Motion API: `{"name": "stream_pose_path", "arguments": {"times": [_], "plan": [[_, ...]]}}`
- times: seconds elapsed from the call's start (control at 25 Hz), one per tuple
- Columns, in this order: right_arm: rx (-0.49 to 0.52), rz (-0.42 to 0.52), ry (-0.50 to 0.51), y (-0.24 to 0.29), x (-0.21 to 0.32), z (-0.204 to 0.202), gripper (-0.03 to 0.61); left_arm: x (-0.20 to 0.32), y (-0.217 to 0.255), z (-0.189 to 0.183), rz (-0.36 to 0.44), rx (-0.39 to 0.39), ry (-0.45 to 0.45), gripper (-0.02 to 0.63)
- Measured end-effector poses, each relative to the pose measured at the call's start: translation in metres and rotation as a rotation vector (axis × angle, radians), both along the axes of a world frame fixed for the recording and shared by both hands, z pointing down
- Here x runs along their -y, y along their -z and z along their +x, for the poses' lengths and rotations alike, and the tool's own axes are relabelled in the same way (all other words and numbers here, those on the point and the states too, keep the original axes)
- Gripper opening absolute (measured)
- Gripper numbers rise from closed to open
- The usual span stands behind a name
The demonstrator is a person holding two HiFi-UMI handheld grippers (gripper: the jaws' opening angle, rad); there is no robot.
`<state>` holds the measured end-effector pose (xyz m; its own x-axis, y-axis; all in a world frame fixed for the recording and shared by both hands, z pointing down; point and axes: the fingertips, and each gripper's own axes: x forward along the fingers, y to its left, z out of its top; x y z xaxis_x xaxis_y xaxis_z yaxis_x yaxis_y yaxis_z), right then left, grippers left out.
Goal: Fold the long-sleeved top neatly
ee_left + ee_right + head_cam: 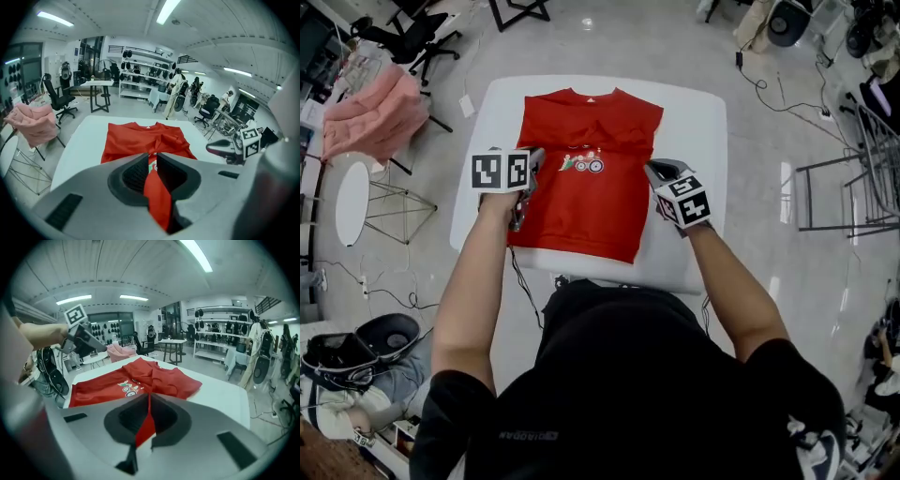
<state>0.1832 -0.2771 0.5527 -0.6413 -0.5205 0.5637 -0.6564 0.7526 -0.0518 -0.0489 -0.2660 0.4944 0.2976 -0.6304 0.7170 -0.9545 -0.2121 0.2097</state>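
Pinching the red top (591, 202): left gripper (152, 158) fingers narrowly apart; right gripper (149, 398) tighter.

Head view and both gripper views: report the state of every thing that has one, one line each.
red top: spread print-up on the table, bunched across the chest, both side edges pinched.
left gripper: shut on one side edge of the red top.
right gripper: shut on the opposite side edge.
table: white, bearing the red top.
pink garment: draped, off the table.
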Motion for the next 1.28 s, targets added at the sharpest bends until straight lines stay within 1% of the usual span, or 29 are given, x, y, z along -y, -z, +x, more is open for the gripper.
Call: {"name": "stream_pose_path", "arguments": {"times": [0.12,0.2,0.28,0.36,0.44,0.48,0.52,0.56,0.6,0.64,0.68,0.76,0.84,0.96,1.0,1.04,1.08,1.16,1.28], "plan": [[-0.055,0.036,0.011,-0.013,0.035,-0.028,0.029,-0.032,-0.018,-0.020,-0.011,-0.007,0.038,0.055],[-0.096,0.038,0.006,-0.026,0.052,-0.043,0.047,-0.054,-0.028,-0.032,-0.018,-0.022,0.072,0.055],[-0.138,0.025,-0.003,-0.042,0.062,-0.056,0.090,-0.077,-0.036,-0.043,-0.027,-0.035,0.111,0.055],[-0.197,0.034,-0.007,-0.055,0.068,-0.064,0.156,-0.102,-0.045,-0.051,-0.044,-0.046,0.145,0.055],[-0.263,0.057,-0.018,-0.064,0.075,-0.065,0.186,-0.124,-0.053,-0.057,-0.068,-0.049,0.168,0.055],[-0.293,0.068,-0.023,-0.066,0.079,-0.063,0.187,-0.134,-0.056,-0.060,-0.079,-0.047,0.178,0.055],[-0.324,0.077,-0.024,-0.066,0.082,-0.060,0.151,-0.142,-0.058,-0.063,-0.087,-0.044,0.187,0.055],[-0.352,0.085,-0.015,-0.065,0.085,-0.058,0.092,-0.149,-0.059,-0.067,-0.092,-0.041,0.197,0.055],[-0.377,0.093,0.005,-0.064,0.087,-0.055,0.058,-0.155,-0.060,-0.071,-0.095,-0.039,0.209,0.055],[-0.402,0.110,0.032,-0.062,0.089,-0.053,0.047,-0.160,-0.061,-0.076,-0.095,-0.041,0.221,0.055],[-0.433,0.143,0.064,-0.058,0.091,-0.051,0.037,-0.165,-0.063,-0.081,-0.094,-0.046,0.235,0.055],[-0.513,0.247,0.136,-0.046,0.100,-0.046,0.031,-0.170,-0.065,-0.090,-0.085,-0.060,0.259,0.055],[-0.607,0.390,0.212,-0.026,0.111,-0.043,0.031,-0.172,-0.064,-0.097,-0.073,-0.076,0.283,0.055],[-0.754,0.643,0.320,0.005,0.119,-0.039,0.031,-0.172,-0.064,-0.098,-0.058,-0.102,0.307,0.055],[-0.801,0.704,0.362,0.006,0.117,-0.037,0.031,-0.172,-0.065,-0.097,-0.058,-0.108,0.310,0.055],[-0.843,0.730,0.408,-0.001,0.113,-0.034,0.031,-0.173,-0.066,-0.095,-0.060,-0.113,0.310,0.055],[-0.879,0.722,0.452,-0.015,0.108,-0.031,0.031,-0.173,-0.068,-0.093,-0.063,-0.116,0.308,0.055],[-0.917,0.645,0.506,-0.049,0.097,-0.023,0.034,-0.173,-0.072,-0.093,-0.072,-0.120,0.302,0.055],[-0.896,0.540,0.493,-0.078,0.085,-0.013,0.033,-0.175,-0.076,-0.092,-0.084,-0.119,0.298,0.055]]}}
